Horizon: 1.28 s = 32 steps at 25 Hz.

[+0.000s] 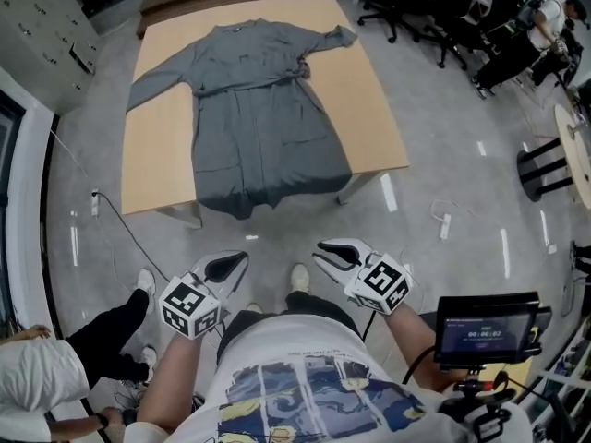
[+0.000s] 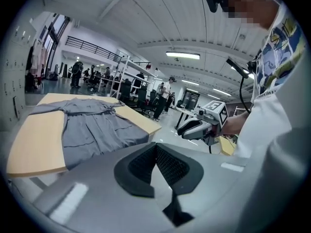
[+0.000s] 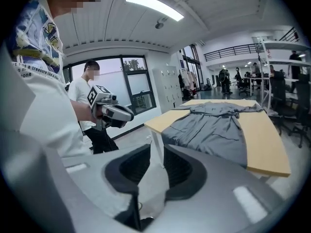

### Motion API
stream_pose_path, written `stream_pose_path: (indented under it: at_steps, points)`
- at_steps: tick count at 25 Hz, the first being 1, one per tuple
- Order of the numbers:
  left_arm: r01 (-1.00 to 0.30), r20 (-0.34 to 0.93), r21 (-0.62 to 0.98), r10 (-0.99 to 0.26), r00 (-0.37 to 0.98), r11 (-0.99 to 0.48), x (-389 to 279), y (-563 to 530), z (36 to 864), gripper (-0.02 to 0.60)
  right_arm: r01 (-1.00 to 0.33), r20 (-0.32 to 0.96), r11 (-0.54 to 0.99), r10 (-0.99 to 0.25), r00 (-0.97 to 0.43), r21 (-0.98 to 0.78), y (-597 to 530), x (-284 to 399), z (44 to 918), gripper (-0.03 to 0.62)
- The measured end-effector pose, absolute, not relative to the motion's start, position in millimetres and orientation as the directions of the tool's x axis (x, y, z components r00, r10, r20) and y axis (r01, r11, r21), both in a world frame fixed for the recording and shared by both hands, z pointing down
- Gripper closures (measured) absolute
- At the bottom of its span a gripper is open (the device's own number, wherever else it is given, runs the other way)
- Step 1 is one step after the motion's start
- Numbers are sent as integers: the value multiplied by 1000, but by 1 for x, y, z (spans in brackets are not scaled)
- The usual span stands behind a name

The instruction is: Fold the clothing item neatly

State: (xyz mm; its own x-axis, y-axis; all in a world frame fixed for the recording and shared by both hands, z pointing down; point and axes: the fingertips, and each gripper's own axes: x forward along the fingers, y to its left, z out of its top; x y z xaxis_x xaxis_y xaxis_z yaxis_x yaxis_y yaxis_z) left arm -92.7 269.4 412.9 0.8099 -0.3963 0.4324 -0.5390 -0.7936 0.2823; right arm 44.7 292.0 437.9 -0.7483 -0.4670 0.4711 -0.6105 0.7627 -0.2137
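Observation:
A grey robe-like garment [image 1: 259,127] lies spread flat, sleeves out, on a light wooden table [image 1: 369,90]; its hem hangs over the near edge. Both grippers are held low in front of the person's body, well short of the table and touching nothing. My left gripper [image 1: 235,258] is shut, its pads meeting with nothing between them [image 2: 155,147]. My right gripper [image 1: 319,247] stands slightly open with an empty gap between its pads [image 3: 156,152]. The left gripper view shows the garment [image 2: 92,125] ahead to the left; the right gripper view shows the garment [image 3: 214,130] ahead to the right.
Office chairs [image 1: 416,7] crowd the floor beyond the table's far right corner. A person in white [image 1: 37,367] crouches at the lower left. A cable [image 1: 120,229] runs over the floor left of the table. A small screen [image 1: 485,326] sits at the lower right.

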Motion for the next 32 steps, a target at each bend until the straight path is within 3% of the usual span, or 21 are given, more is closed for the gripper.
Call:
stream_pose_path:
  at_steps: [7, 14, 27, 32]
  points:
    - [-594, 437, 264, -455, 776, -760, -70, 228, 405, 575, -581, 464, 784, -440, -769, -219, 236, 76, 446, 520]
    - [-611, 434, 266, -473, 767, -746, -88, 184, 406, 575, -616, 466, 757, -473, -748, -220, 181, 77, 447, 520]
    - [-495, 408, 271, -368, 836, -825, -136, 86, 410, 575, -802, 513, 575, -645, -567, -163, 73, 81, 439, 520]
    - [-510, 402, 298, -379, 834, -807, -144, 60, 416, 575, -846, 527, 506, -680, -510, -167, 29, 101, 444, 520]
